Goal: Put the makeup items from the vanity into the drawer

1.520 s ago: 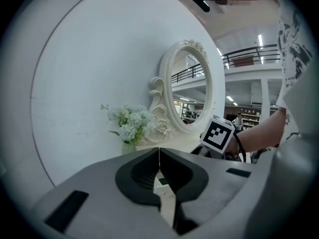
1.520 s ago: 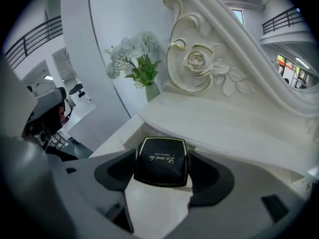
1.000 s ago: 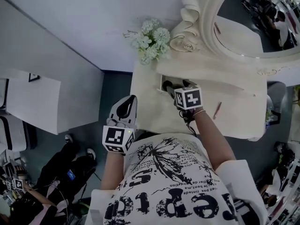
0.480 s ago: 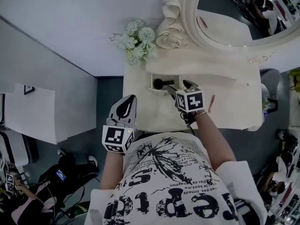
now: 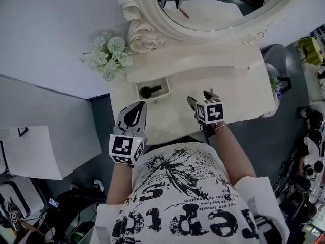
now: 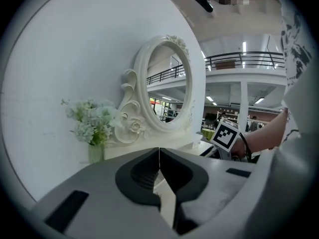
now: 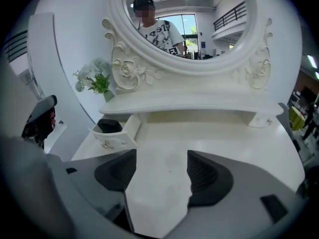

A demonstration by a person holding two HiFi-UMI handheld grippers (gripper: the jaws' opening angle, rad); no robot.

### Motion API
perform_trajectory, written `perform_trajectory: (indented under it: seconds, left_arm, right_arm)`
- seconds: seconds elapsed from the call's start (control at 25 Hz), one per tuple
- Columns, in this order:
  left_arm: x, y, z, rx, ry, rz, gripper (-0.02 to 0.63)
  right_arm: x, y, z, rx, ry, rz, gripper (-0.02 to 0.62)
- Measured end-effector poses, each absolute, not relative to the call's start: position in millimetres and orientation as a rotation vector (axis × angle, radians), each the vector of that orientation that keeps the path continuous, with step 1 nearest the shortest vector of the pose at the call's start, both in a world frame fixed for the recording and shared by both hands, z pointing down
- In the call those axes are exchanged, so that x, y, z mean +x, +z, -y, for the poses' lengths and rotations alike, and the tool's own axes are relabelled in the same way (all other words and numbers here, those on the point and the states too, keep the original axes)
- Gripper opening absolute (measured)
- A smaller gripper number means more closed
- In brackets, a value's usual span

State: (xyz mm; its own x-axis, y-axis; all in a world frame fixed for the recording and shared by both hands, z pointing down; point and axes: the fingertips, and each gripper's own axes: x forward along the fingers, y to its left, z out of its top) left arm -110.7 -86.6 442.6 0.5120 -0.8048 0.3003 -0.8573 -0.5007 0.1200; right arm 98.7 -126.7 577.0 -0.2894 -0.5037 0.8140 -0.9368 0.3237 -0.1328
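Note:
The white vanity (image 5: 238,93) has a small drawer (image 5: 151,89) standing open at its left, with a black makeup item (image 5: 148,91) lying inside. The same drawer (image 7: 115,130) and black item (image 7: 108,125) show at the left of the right gripper view. My right gripper (image 5: 200,98) hovers over the vanity top to the right of the drawer, open, nothing between its jaws (image 7: 162,171). My left gripper (image 5: 133,117) is held at the vanity's front left edge, shut and empty (image 6: 159,158).
An oval mirror (image 5: 213,6) in an ornate white frame rises at the back of the vanity. A vase of pale flowers (image 5: 109,55) stands at the back left corner. A white wall panel (image 5: 30,151) is at the left, dark floor below it.
My right gripper has drawn back from the open drawer and to the right, leaving the black item inside. The head view has swung, so the vanity sits further left. The left gripper has barely moved.

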Motion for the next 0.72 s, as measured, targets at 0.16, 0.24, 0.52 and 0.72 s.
perform_trajectory:
  seconds: [0.16, 0.24, 0.52, 0.72]
  left_arm:
    - [-81, 444, 94, 2.539, 0.326, 1.325, 0.021]
    - [-69, 446, 95, 2.551, 0.343, 1.291, 0.021]
    - [-45, 459, 98, 2.546, 0.397, 1.236, 0.021]
    - [-38, 470, 100, 2.522, 0.433, 1.222, 0.021]
  right_arm:
    - [140, 595, 113, 1.327, 0.905, 1.839, 0.327]
    - [154, 603, 107, 1.347, 0.937, 1.807, 0.327]
    - [183, 633, 103, 1.392, 1.012, 1.705, 0.325]
    - [196, 652, 98, 1.404, 1.034, 1.610, 0.248]
